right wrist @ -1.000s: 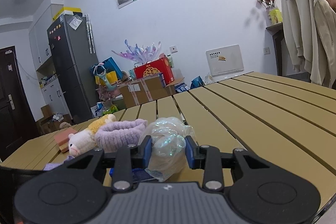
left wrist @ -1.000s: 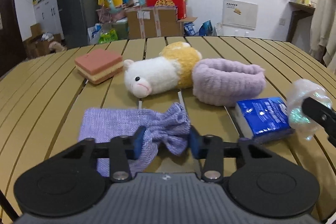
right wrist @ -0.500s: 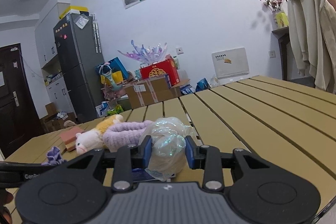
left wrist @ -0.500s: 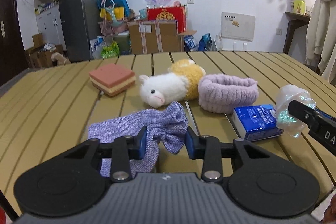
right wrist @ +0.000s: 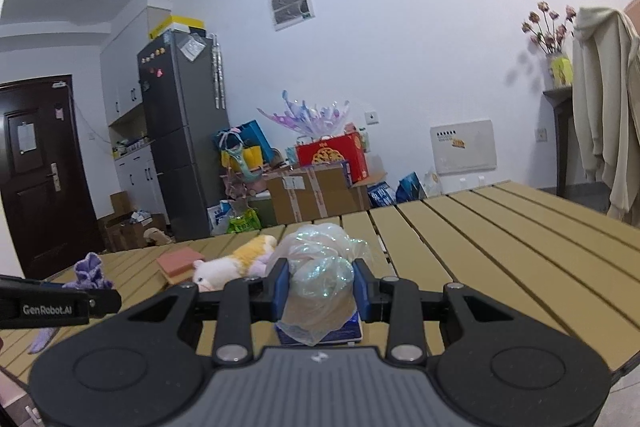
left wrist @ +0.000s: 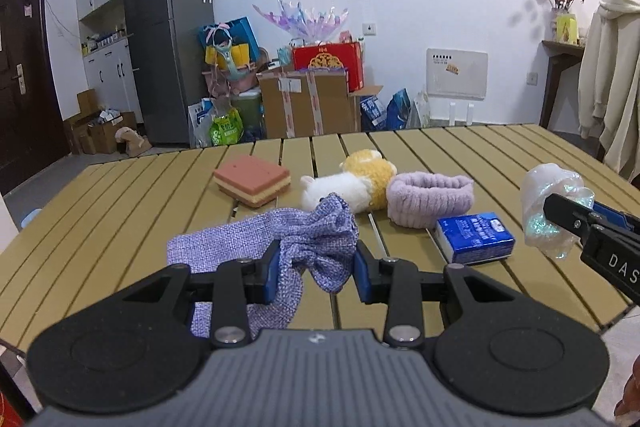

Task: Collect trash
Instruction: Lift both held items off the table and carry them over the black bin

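Note:
My left gripper is shut on the gathered mouth of a purple woven pouch, whose body trails down onto the slatted table. In the left wrist view the right gripper enters from the right, shut on a crumpled clear iridescent plastic wrapper held above the table. The right wrist view shows that wrapper pinched between the blue pads of my right gripper, with the left gripper's finger and the pouch's frill at far left.
On the table lie a pink and yellow sponge, a white and yellow plush toy, a lilac headband and a blue tissue pack. Boxes, bags and a fridge stand beyond the far edge.
Both grippers have risen and drawn back from the table. The pouch's mouth has lifted off the slats with the left gripper, and the wrapper has risen with the right.

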Motion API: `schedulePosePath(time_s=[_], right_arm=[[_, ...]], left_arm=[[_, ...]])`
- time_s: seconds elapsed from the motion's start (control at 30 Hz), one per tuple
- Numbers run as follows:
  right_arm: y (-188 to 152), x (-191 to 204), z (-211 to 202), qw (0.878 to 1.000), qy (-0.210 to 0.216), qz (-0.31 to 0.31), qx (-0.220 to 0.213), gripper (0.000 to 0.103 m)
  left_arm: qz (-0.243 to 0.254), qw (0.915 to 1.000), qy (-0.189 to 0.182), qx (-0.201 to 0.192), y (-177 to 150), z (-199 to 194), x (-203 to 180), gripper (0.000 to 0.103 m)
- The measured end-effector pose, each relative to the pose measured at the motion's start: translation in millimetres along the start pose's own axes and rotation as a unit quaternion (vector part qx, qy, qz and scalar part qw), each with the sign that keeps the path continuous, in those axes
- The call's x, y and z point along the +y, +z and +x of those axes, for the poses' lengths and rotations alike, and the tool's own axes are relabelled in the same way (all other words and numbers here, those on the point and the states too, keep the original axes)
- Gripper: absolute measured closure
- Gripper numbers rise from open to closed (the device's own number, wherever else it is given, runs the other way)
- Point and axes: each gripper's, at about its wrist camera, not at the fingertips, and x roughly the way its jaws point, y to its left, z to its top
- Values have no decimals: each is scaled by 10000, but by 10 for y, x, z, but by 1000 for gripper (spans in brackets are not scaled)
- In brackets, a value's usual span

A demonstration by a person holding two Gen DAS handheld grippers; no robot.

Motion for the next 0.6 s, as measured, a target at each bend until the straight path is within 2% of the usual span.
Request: schedulePosePath(time_s=[0.27,0.6], right_arm=[[78,103,-494,9997,192,-163,-51,71],[-23,256,-1097,9987,248,-423,116,71]], left_arm=[[-80,9999,-21,-134,-22,-523,141,67],[-125,9996,-67,-227,-217,-1168,300,67]])
